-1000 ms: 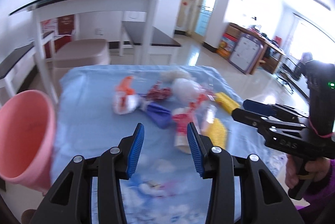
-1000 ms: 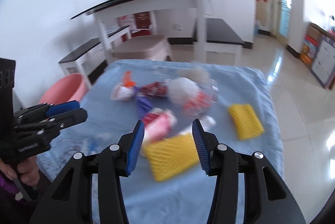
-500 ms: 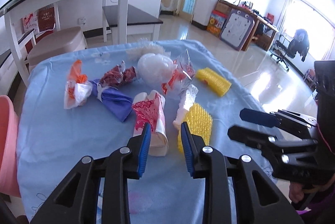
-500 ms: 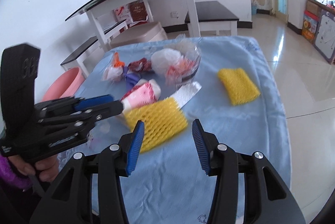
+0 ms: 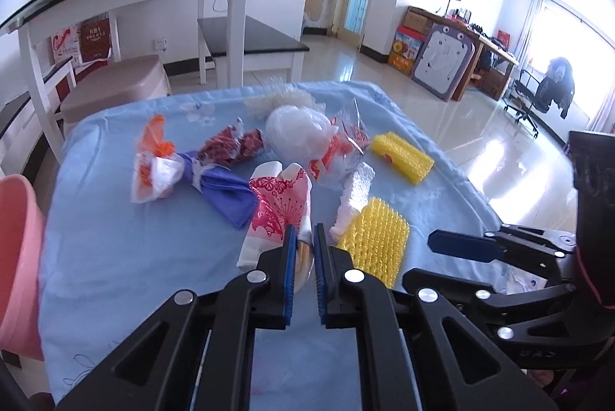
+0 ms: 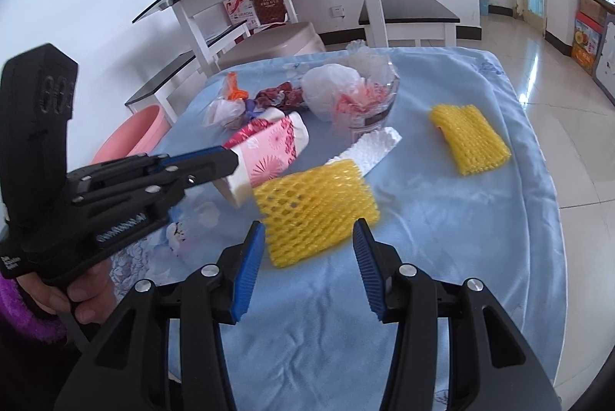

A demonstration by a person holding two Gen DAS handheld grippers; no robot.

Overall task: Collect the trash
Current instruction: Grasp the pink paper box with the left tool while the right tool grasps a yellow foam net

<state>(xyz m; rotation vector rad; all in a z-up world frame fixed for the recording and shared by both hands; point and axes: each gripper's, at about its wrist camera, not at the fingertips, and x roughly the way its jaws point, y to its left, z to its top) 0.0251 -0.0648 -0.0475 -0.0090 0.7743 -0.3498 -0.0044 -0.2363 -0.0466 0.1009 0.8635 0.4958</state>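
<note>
- Blue cloth (image 6: 442,218) – your landmark; soft, wrinkled, so it may drag if you scrape it.
- Pink basin (image 6: 127,134) – off the cloth's left edge; probably your bin.
- Pink paper cup (image 5: 280,203) – near the middle of the cloth, on its side. Light, crushable; take it at the rim. Your left gripper (image 5: 305,249) is closing on that near rim, wall between the jaws.
- Yellow foam net (image 6: 315,203) – just right of the cup, springy, near weightless; pinch across its width. Your right gripper (image 6: 309,257) hangs spread over its near edge, holding nothing.
- Second yellow net (image 6: 469,138) – near the cloth's right edge.
</note>
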